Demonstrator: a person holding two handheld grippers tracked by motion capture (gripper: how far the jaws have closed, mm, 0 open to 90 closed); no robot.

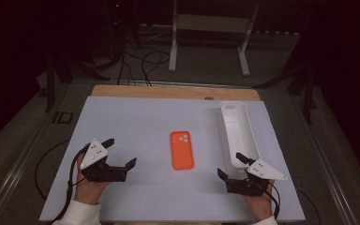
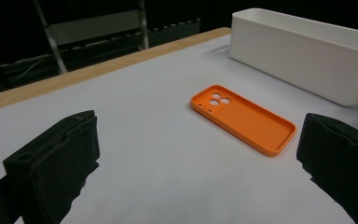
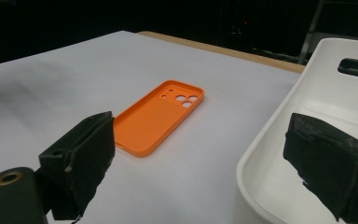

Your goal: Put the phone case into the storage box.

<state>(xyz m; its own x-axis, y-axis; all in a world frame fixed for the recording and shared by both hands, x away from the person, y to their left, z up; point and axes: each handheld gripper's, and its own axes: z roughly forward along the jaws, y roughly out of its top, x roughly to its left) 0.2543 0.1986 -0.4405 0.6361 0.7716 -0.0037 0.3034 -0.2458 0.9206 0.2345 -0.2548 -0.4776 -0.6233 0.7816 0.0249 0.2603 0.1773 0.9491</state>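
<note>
1. White matte sheet covers the wooden desk [image 1: 136, 126]; the surroundings are dark, with a metal frame stand [image 1: 209, 28] on the floor beyond the far edge.
2. Work item: a flat orange silicone phone case [image 1: 182, 149] lies at the centre of the desk, open side up, camera cut-outs toward the far edge. It touches nothing else.
3. Receptacle: a long white plastic bin [image 1: 236, 133] with a handle slot at its far end stands to the right of the case, near but apart. It appears empty.
4. Left tongs [image 1: 114, 157]: jaws apart, holding nothing, resting near the front left of the desk, well apart from the case.
5. Right tongs [image 1: 230, 166]: jaws apart, holding nothing, just at the near end of the bin.
6. Step in hand, as judged: start position; no grasp yet made.
7. Next move, as judged: bring one pair of tongs to a long edge of the case; the thin wall lies low, so the lower jaw must slide against the sheet.
</note>
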